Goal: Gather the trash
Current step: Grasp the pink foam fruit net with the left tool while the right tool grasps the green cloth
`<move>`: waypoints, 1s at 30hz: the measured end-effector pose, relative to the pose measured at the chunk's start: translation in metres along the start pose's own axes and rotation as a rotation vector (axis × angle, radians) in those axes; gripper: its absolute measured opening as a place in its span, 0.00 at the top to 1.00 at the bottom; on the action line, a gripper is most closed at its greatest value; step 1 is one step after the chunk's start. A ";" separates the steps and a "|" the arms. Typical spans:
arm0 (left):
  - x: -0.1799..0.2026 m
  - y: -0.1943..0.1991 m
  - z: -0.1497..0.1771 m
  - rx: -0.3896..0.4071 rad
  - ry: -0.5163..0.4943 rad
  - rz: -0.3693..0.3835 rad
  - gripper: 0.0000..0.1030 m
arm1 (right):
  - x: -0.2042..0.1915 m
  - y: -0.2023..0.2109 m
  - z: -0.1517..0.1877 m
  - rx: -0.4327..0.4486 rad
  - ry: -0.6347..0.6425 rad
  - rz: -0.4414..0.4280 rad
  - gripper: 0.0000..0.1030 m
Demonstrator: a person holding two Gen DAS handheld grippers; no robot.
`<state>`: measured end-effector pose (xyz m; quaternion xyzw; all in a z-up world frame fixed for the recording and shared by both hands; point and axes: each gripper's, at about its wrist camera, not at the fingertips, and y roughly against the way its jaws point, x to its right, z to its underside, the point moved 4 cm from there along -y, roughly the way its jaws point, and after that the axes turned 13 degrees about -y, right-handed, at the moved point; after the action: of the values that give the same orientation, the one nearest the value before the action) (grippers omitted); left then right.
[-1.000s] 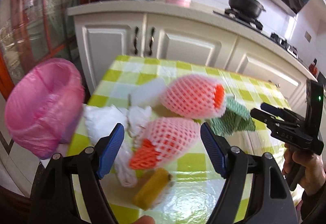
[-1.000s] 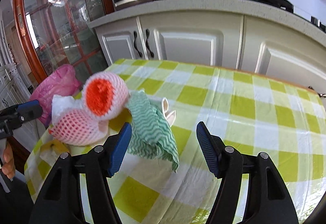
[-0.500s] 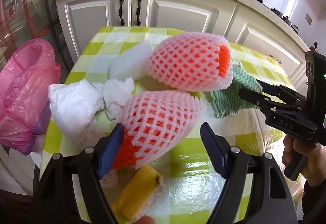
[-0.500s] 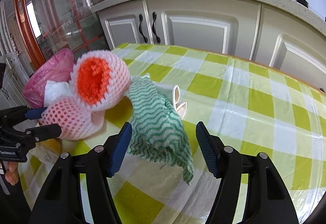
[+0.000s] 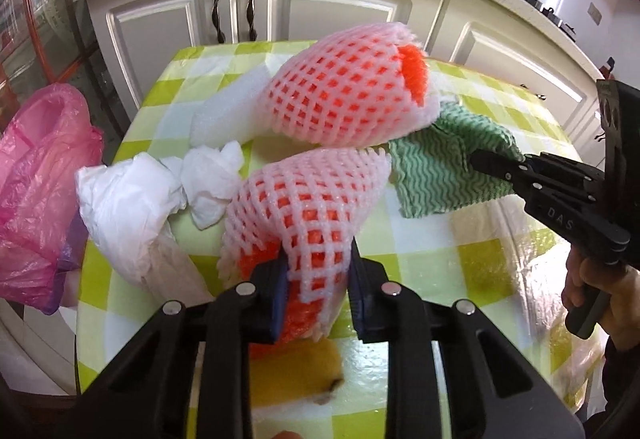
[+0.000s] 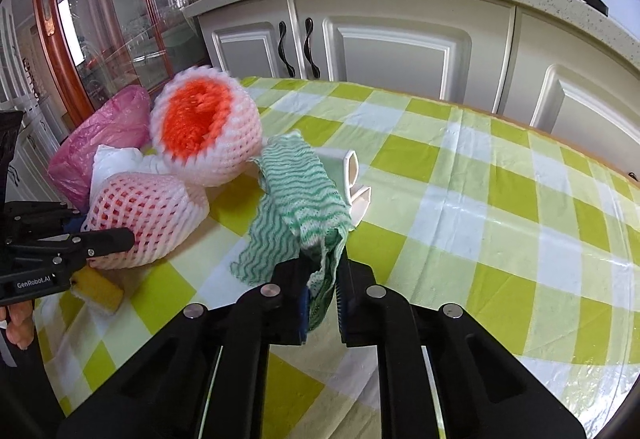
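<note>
Trash is now gripped on both sides: the left tool (image 5: 316, 287), jaws closing, has pinched the nearer foam net (image 5: 308, 207) and the right tool (image 6: 322, 295) has clenched the green cloth (image 6: 298, 207), so both can go to the pink bag (image 5: 40, 191).

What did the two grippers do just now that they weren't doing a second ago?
Both came down to the table and closed. The left gripper, whose jaws are closing, now pinches the nearer foam net. The right gripper has shut on the green cloth. The other foam net, white tissues, yellow sponge and pink bag stayed where they were.
</note>
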<state>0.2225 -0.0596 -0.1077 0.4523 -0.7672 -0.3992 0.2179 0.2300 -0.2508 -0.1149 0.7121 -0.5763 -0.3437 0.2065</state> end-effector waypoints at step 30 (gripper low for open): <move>-0.016 0.120 -0.022 0.243 0.005 -0.063 0.78 | -0.022 0.102 -0.033 0.184 -0.001 -0.024 0.91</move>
<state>0.1837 -0.0222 0.0027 0.5003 -0.7947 -0.3088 0.1510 0.1826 -0.2587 -0.0167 0.7346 -0.5971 -0.2922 0.1360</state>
